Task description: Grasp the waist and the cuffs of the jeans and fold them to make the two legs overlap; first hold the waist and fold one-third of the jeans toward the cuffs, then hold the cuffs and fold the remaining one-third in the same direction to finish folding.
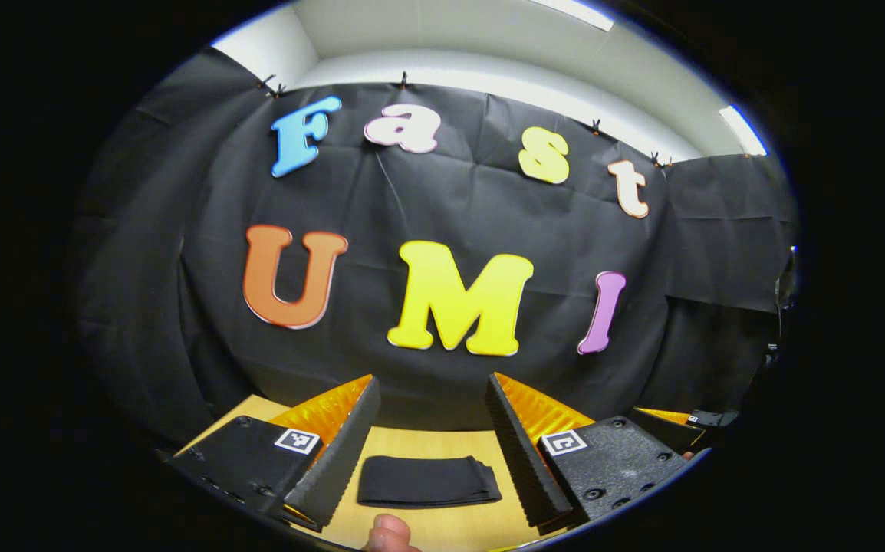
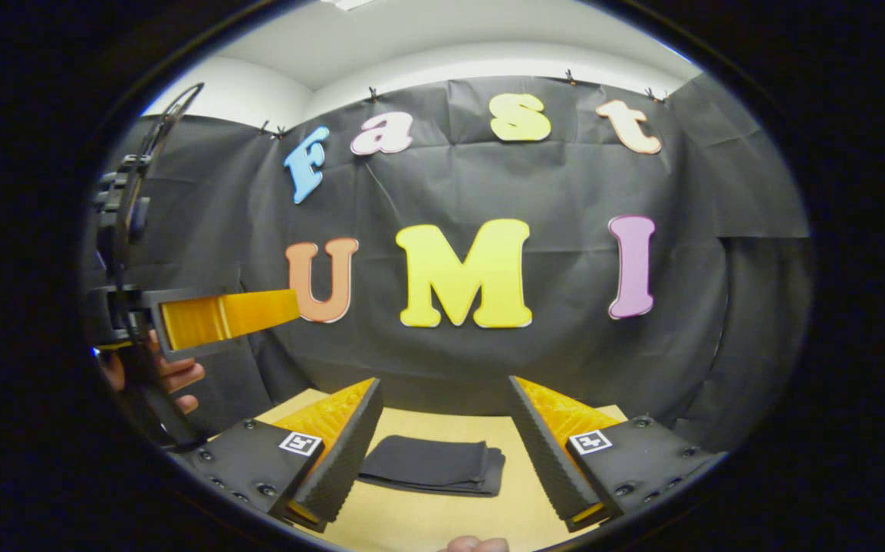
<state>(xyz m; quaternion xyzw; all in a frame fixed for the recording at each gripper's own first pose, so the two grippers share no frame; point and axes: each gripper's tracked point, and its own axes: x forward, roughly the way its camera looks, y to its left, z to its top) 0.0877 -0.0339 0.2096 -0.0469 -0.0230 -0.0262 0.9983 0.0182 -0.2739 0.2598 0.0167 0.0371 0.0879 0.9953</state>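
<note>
Dark folded denim jeans [image 1: 429,481] lie on the light wooden surface [image 1: 442,529]; both tools, left tool [image 1: 431,445] and right tool [image 2: 442,452], are held spread, empty; stack could be unfolded if snagged.

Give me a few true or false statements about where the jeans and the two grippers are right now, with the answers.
1. The jeans lie folded into a compact stack on the table. True.
2. The left gripper is shut on the jeans. False: it is open and holds nothing.
3. The right gripper is open, with the jeans seen between its fingers. True.
4. The jeans hang over the table's edge. False: they lie flat on the tabletop.
5. In the right gripper view, the left gripper shows raised at the left, with a hand on it. True.
</note>
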